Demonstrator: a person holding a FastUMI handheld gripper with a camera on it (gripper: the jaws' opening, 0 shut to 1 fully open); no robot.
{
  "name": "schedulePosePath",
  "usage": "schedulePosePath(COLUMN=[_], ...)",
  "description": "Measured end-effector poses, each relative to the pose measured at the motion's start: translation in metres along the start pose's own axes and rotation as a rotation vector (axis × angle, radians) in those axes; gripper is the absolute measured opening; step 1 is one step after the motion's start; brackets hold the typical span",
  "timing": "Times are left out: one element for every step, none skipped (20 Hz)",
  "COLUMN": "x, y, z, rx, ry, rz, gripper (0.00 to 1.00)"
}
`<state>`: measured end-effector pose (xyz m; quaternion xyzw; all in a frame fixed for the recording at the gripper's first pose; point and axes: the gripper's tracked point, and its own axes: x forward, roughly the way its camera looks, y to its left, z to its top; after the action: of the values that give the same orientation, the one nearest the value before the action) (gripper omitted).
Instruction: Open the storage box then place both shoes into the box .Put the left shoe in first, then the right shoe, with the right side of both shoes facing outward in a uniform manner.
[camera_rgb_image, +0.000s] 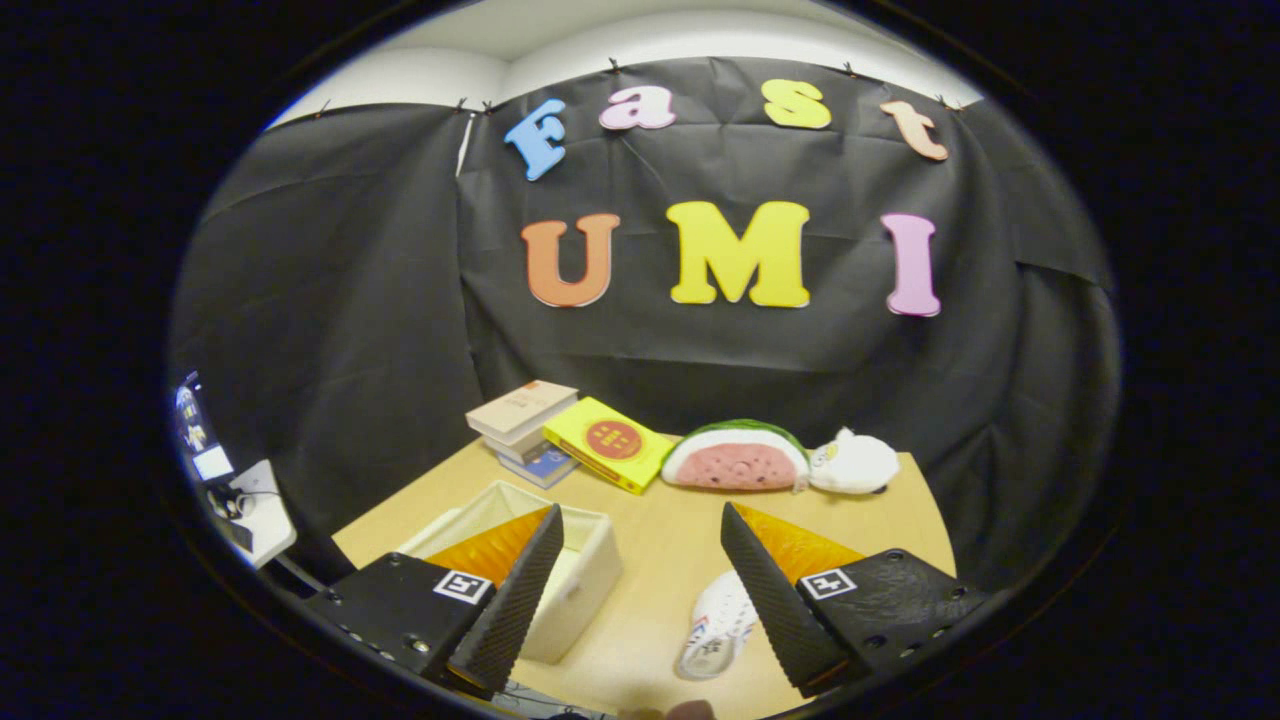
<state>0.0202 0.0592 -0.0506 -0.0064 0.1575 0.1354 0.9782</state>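
Fingers: the hand-held black gripper (640, 590) hangs above the pale wooden bench (650, 560); its two ribbed black fingers (515, 595) stand wide apart with nothing between them but bare bench.
Box: the cream fabric storage box (585, 585) sits on the bench under and just beyond the left finger, which hides part of it; its top looks open, the pale inside wall showing.
Shoe: a white sneaker with dark markings (715, 625) lies on the bench just inside the right finger, its outer part hidden behind that finger.
Shoe axis: long axis runs roughly away from the camera, leaning a little right; which end is the toe cannot be told.
Key relation: shoe lies right of the midline, box left, a strip of bench between them; judged, the fingers must shift right and down to straddle the shoe.
Second shoe: not made out.
Clutter: stacked books (525, 420), a yellow book (608, 443), a watermelon-slice plush (738, 458) and a white plush (855, 462) lie well beyond.
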Motion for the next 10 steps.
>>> schedulePosePath(x=[-0.001,-0.001,0.001,0.003,0.005,0.009,0.014,0.02,0.027,0.034], y=[-0.02,-0.036,-0.052,-0.065,-0.075,-0.081,-0.088,-0.093,-0.096,-0.096], z=[-0.011,-0.022,-0.035,-0.051,-0.068,-0.086,-0.105,-0.122,-0.14,-0.157], rx=[0.009,0.019,0.024,0.037,0.056,0.073,0.083,0.091,0.099,0.119], ry=[0.016,0.03,0.047,0.073,0.107,0.144,0.182,0.218,0.264,0.314], rz=[-0.021,-0.037,-0.054,-0.063,-0.061,-0.056,-0.054,-0.05,-0.044,-0.033], gripper=[0.96,0.96,0.96,0.96,0.96,0.96,0.96,0.96,0.96,0.96])
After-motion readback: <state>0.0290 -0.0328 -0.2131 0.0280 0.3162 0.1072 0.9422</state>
